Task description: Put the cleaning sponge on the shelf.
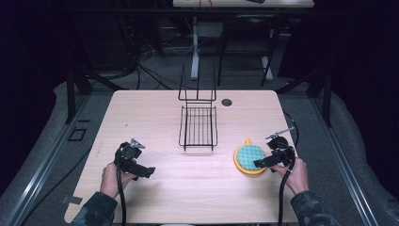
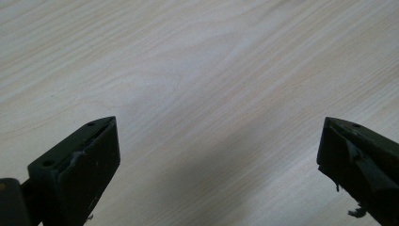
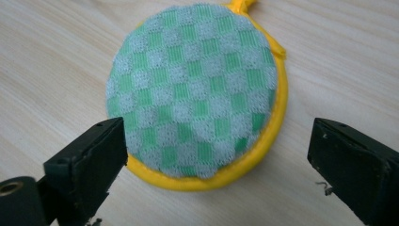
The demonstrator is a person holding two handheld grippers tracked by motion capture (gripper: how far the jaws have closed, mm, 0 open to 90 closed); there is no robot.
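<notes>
left gripper (image 1: 149, 172): held low over bare tabletop (image 1: 155, 101) near the front left corner; jaws spread wide with nothing between them, wood grain alone ahead of them in the left gripper view (image 2: 216, 165); it looks idle for now
rack (image 1: 198, 126): black wire basket at mid-table toward the far edge, well apart from both grippers; empty as far as can be seen
pad (image 1: 249, 158): round scrubber, green-and-white checked mesh on top, yellow rim and a small yellow loop at its far side; it lies flat near the right edge, right of the rack and toward the front
right gripper (image 1: 259, 164): at the pad's near right side; jaws released and wide, one either side of the pad's near rim in the right gripper view (image 3: 216, 165), pads not pressing on it
handling: judged light, soft and springy; the mesh should give under a squeeze and not slip; nothing fragile about it
where to grip: across the yellow rim (image 3: 221, 179), the firmest part; the jaws look wide enough to straddle it; a pinch on the domed mesh alone might just dent it; the loop looks too small to catch
</notes>
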